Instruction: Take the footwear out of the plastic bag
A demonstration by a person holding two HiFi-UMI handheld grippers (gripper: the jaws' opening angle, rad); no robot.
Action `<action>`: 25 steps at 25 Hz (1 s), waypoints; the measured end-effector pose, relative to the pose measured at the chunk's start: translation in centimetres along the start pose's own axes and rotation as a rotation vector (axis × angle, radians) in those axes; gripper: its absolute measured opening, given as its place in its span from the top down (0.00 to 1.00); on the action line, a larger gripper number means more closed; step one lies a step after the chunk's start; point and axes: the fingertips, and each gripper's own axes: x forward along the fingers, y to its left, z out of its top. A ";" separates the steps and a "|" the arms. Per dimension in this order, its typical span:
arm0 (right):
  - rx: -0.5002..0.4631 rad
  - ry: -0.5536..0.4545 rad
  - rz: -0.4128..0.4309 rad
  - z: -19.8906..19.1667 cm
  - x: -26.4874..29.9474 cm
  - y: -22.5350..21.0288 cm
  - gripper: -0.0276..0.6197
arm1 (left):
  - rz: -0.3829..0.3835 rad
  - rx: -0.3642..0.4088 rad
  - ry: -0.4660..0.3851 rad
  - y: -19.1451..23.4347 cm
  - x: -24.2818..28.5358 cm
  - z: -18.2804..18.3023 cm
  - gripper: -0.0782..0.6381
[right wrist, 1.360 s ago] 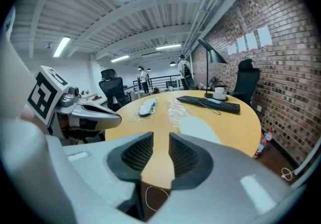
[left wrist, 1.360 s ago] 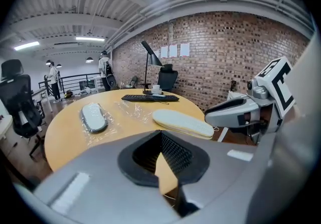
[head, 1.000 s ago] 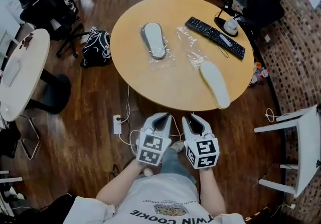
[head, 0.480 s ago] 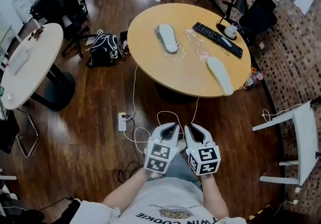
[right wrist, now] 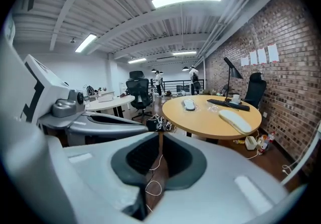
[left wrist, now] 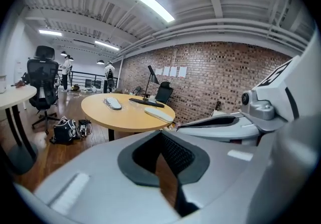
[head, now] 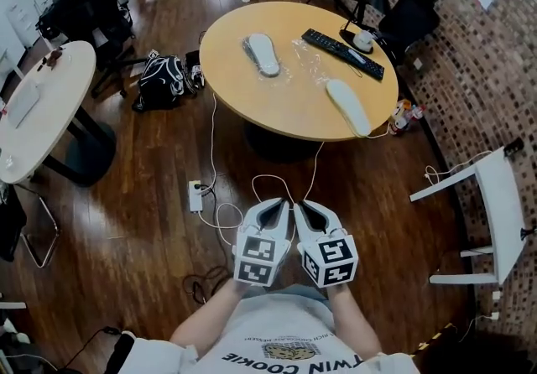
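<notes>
Slipper point(head: 262, 54) in bag point(head: 280, 72), table point(head: 277, 108) far-left edge: light, bendy; bag slick, pinch heel. Left gripper point(head: 275, 206), right gripper point(head: 304, 206): jaws together, empty; right's just closed further.

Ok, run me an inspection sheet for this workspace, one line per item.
Surface: round wooden table, well ahead of the person.
Job's things: one slipper on or in clear plastic, cannot tell which; second slipper bare near the table's edge; loose plastic bag between them.
Clutter: keyboard and cup on the table.
Hand-held grippers: left hand-held gripper shut, empty; right hand-held gripper has just been closing, tips together, nothing between; both side by side, off the table.
Cables: white cable from the table down to a power strip on the floor.
Surroundings: backpack, white table, white chair, brick wall.
</notes>
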 end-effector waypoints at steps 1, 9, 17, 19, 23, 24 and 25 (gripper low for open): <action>-0.001 -0.003 0.002 -0.1 -0.5 0.2 0.92 | 0.003 -0.001 -0.001 -0.3 -0.3 0.0 0.89; 0.061 -0.039 0.008 -2.0 -5.2 -0.5 0.95 | 0.025 0.040 0.005 -5.3 -2.0 -0.8 0.89; 0.088 -0.076 0.029 -3.0 -7.6 -0.2 0.95 | 0.059 0.096 0.017 -8.1 -3.5 -1.6 0.89; 0.084 -0.079 0.037 -3.0 -7.7 0.2 0.95 | 0.070 0.104 0.021 -8.0 -4.0 -1.7 0.89; 0.079 -0.082 0.053 -2.9 -7.7 0.8 0.95 | 0.088 0.102 0.027 -7.7 -4.5 -1.8 0.89; 0.078 -0.081 0.056 -2.9 -7.7 0.8 0.95 | 0.089 0.099 0.028 -7.7 -4.5 -1.9 0.89; 0.077 -0.080 0.058 -3.0 -7.7 0.9 0.95 | 0.089 0.096 0.030 -7.7 -4.5 -1.9 0.89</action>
